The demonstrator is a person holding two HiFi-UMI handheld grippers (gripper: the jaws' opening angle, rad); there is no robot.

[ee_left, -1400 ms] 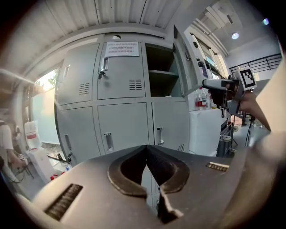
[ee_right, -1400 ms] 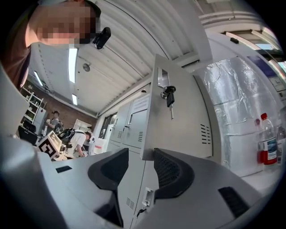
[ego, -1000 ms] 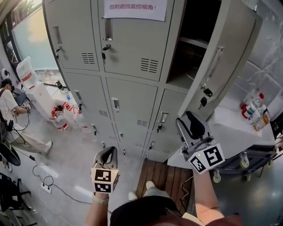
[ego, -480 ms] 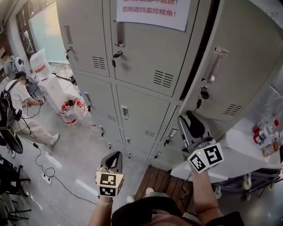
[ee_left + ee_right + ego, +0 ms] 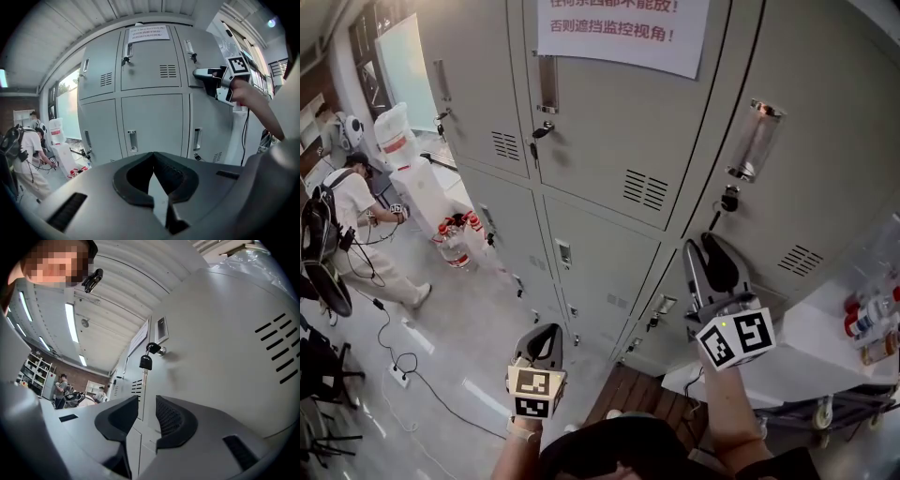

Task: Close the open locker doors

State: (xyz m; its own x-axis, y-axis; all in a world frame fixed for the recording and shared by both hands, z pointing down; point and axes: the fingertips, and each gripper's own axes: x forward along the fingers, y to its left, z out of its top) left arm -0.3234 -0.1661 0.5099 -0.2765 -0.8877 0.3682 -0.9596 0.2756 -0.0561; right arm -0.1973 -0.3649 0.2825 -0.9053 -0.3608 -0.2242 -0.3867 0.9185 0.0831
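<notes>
The right tool (image 5: 712,261), tilted upward just beside the locker door (image 5: 825,141), was closing on nothing. The left tool (image 5: 541,341) hung lower, jaws together.

A person (image 5: 356,220) in a white shirt stands on the grey floor (image 5: 478,328), wearing a black backpack (image 5: 317,225). Near them are bottles with red tops (image 5: 453,246). A black cable (image 5: 380,323) runs to a white plug box (image 5: 397,375). A white paper with red writing (image 5: 623,28) hangs up high. More bottles (image 5: 862,319) stand on a white tabletop (image 5: 806,337).
</notes>
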